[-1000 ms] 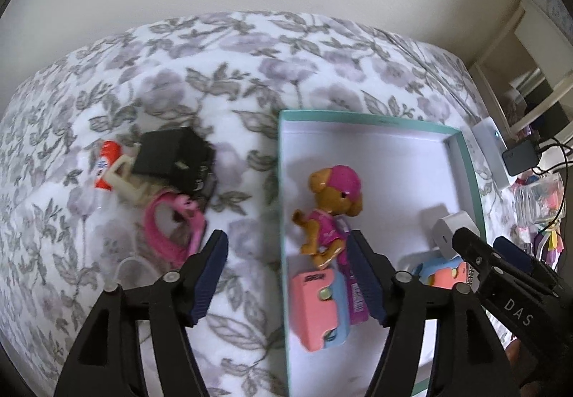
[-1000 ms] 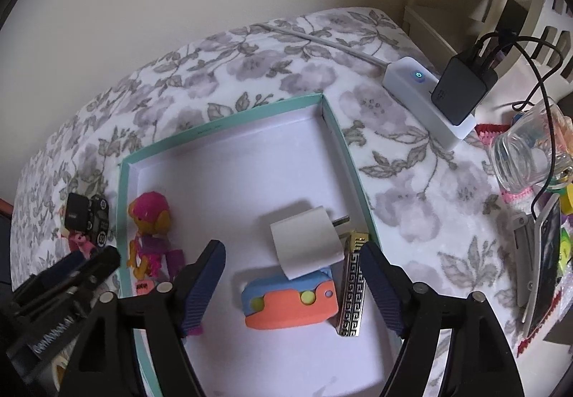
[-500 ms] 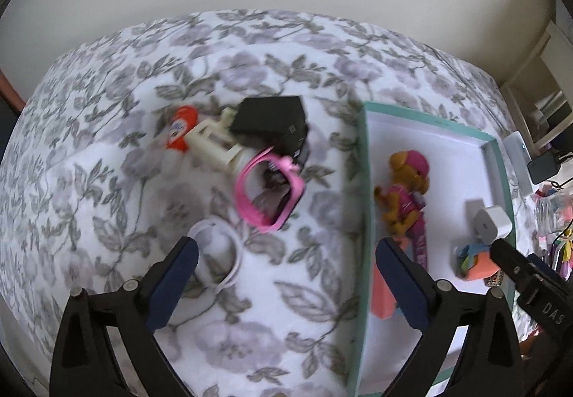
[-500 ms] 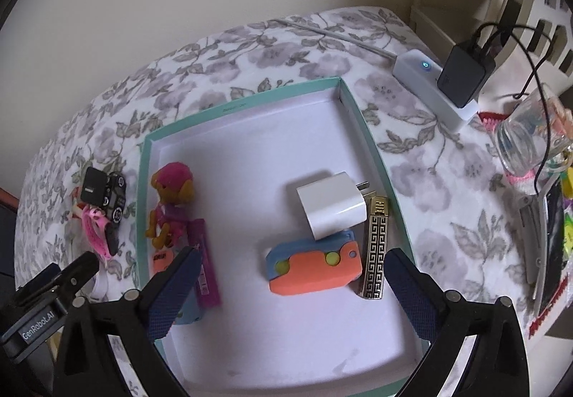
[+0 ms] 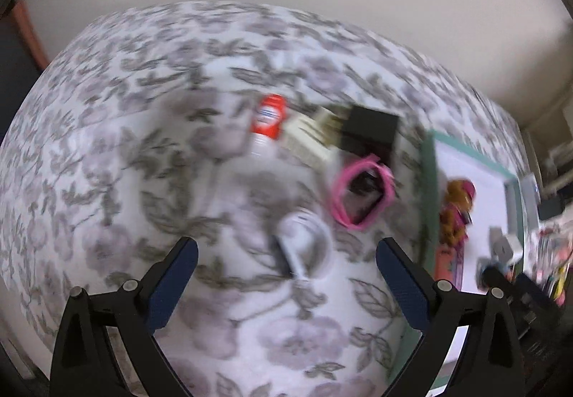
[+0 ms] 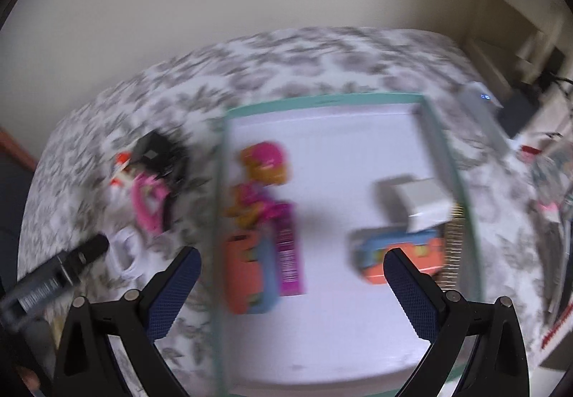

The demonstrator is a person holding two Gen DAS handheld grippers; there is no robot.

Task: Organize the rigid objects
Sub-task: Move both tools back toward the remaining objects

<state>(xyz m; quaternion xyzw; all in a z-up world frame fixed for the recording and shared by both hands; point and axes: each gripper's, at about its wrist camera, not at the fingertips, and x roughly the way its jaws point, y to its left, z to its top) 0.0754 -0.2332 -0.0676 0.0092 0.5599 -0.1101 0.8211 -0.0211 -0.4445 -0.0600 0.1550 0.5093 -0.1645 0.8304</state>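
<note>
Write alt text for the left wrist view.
The open left gripper hangs over a floral bedspread, empty, a white ring lying just ahead between its fingers. Beyond lie a pink band, a black box and a red-capped tube; a teal-rimmed tray sits right, all blurred.

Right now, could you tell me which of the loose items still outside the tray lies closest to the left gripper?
The white ring, between the open left gripper's fingertips. The pink band, black box and red-capped tube lie farther back.
</note>
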